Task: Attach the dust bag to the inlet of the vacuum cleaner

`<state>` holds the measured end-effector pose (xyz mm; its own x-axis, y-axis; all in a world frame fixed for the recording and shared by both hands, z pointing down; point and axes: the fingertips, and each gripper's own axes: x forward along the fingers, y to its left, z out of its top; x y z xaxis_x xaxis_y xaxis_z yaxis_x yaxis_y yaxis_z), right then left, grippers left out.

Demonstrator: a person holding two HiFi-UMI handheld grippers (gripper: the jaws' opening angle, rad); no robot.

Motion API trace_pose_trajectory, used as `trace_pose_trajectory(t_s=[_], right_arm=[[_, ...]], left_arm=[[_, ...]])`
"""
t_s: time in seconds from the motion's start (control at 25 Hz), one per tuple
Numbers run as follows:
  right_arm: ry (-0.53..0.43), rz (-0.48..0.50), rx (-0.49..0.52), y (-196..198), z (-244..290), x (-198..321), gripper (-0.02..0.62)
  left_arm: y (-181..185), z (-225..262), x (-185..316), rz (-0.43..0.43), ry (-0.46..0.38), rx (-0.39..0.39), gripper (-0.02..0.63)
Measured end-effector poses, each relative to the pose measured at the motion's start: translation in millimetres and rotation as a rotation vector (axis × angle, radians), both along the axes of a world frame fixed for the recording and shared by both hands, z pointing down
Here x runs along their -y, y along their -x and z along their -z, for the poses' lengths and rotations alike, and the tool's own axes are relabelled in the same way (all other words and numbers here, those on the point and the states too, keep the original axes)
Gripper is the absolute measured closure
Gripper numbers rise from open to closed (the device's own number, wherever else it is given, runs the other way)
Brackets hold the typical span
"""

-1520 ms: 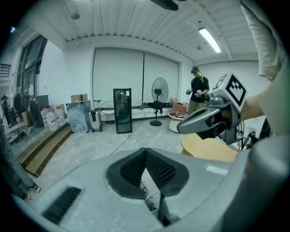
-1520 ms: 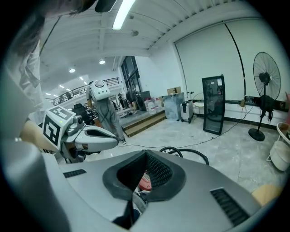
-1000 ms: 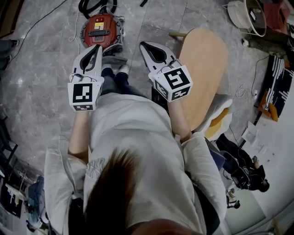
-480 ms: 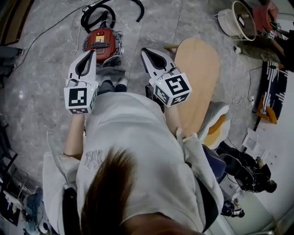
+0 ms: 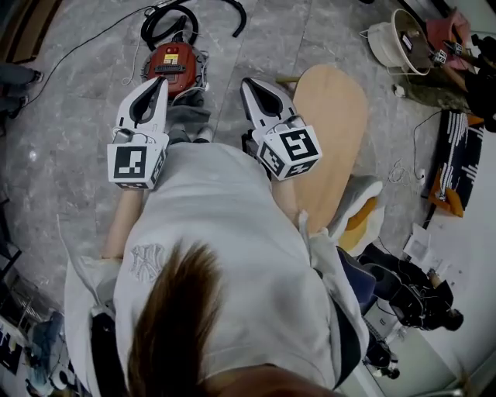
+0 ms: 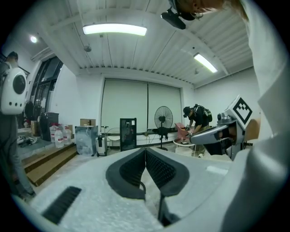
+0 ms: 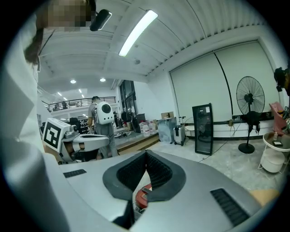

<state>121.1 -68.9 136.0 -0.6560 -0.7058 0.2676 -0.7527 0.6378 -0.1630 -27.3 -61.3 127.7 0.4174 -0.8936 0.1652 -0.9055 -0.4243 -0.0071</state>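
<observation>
Floor of grey, veined, glossy stone [image 5: 70, 116] spreads across the head view. The person's white cloth shirt [image 5: 225, 233] blocks its lower middle. Right of it lies a long, rounded board of pale, smooth wood [image 5: 333, 132], its near end hidden by the right forearm. The vacuum cleaner [image 5: 172, 62], a round red canister with a dark ribbed grille, stands on the floor just beyond the 2 grippers, with a black hose [image 5: 167, 19] looped behind it. Something grey and crumpled [image 5: 190, 116] lies against its near side; whether this is the dust bag cannot be told. The left gripper [image 5: 161, 80] partly covers the canister's near edge and is clenched on nothing, its ridged black pads [image 6: 156, 165] pressed together. The right gripper [image 5: 249, 81] is likewise clenched and empty. In the right gripper view a sliver of the red canister shows under its jaws.
</observation>
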Motion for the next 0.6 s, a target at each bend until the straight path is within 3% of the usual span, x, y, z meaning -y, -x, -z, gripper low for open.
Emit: trace_pose_trajectory(t_s=[0.6], right_arm=[[-0.018,-0.081,-0.031,-29.4,-0.5,-23.3,0.594]], left_arm=[[-7.2,4.3,-16.2,-0.009,-0.029,-0.017,0.588]])
